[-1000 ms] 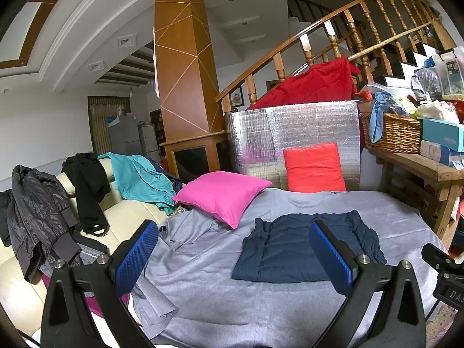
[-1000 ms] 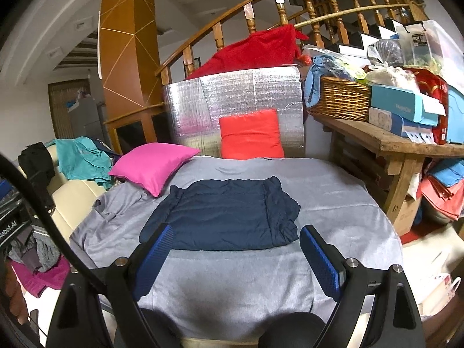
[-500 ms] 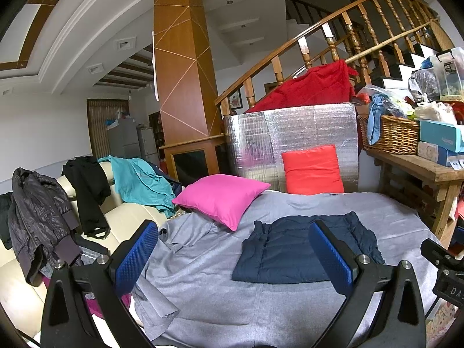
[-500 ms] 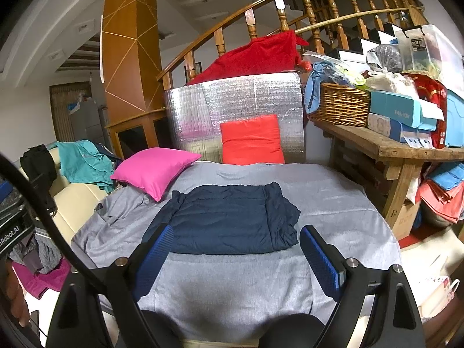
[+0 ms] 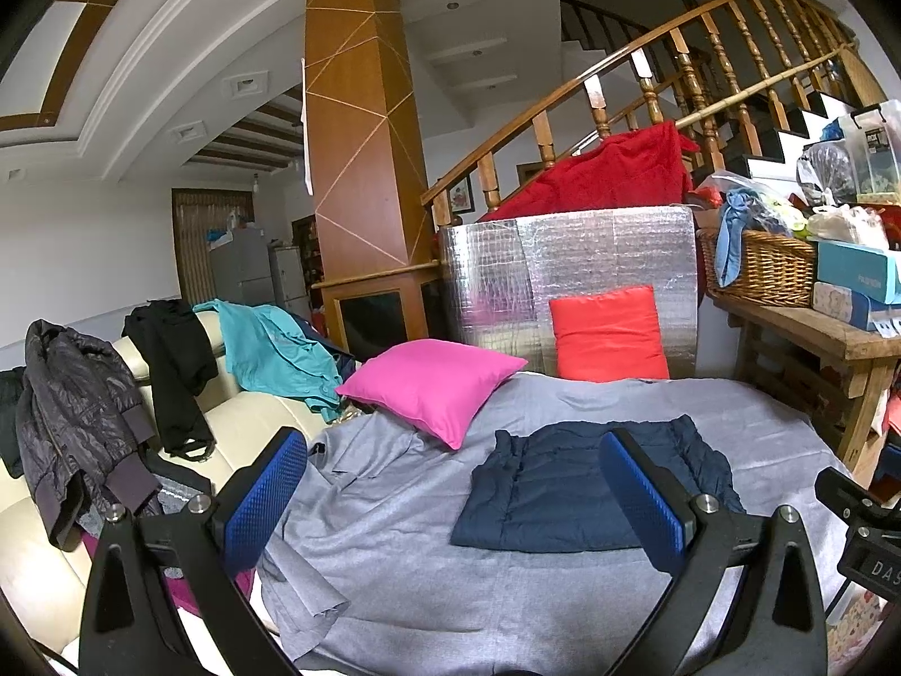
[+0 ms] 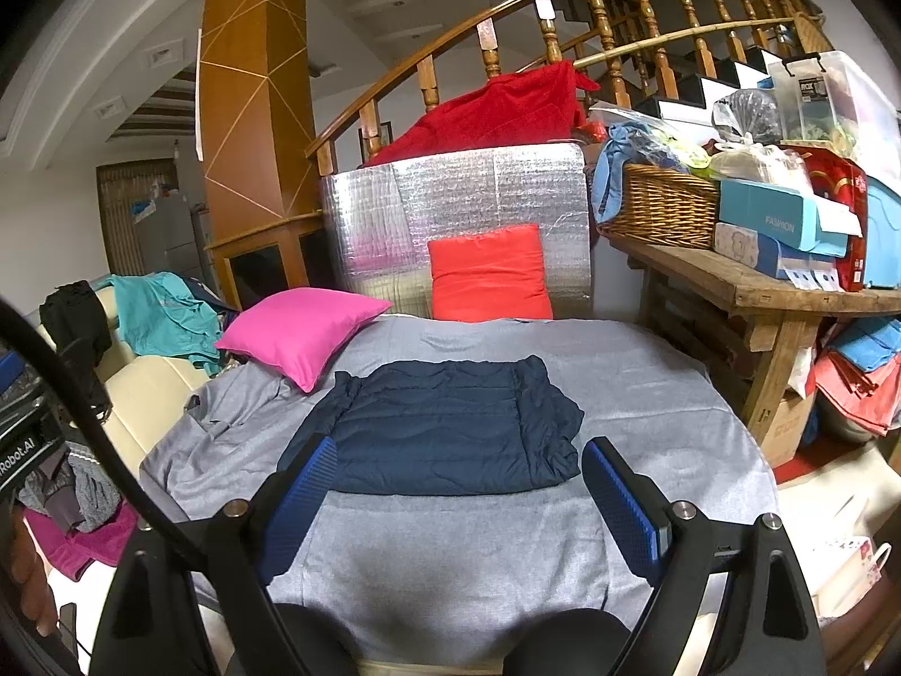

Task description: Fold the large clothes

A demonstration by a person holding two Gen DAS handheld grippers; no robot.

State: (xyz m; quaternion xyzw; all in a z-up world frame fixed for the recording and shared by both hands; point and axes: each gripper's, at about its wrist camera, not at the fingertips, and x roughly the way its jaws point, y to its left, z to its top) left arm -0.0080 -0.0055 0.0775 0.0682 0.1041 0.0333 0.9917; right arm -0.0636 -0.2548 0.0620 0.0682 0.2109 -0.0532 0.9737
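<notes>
A dark navy quilted jacket [image 5: 569, 490] lies folded into a flat rectangle on the grey cloth-covered table [image 5: 428, 580]; it also shows in the right wrist view [image 6: 450, 428]. My left gripper [image 5: 450, 484] is open and empty, held above the table's near left side, short of the jacket. My right gripper [image 6: 459, 490] is open and empty, held just in front of the jacket's near edge, not touching it.
A pink pillow [image 5: 433, 388] and a red pillow [image 5: 608, 332] lie at the table's far side before a silver foil panel [image 6: 462, 203]. A cream sofa [image 5: 242, 411] with jackets stands left. A wooden bench [image 6: 754, 293] with a basket and boxes stands right.
Both grippers have drawn back and risen slightly; the jacket sits a little farther and lower in both views. Nothing was grasped or released.
</notes>
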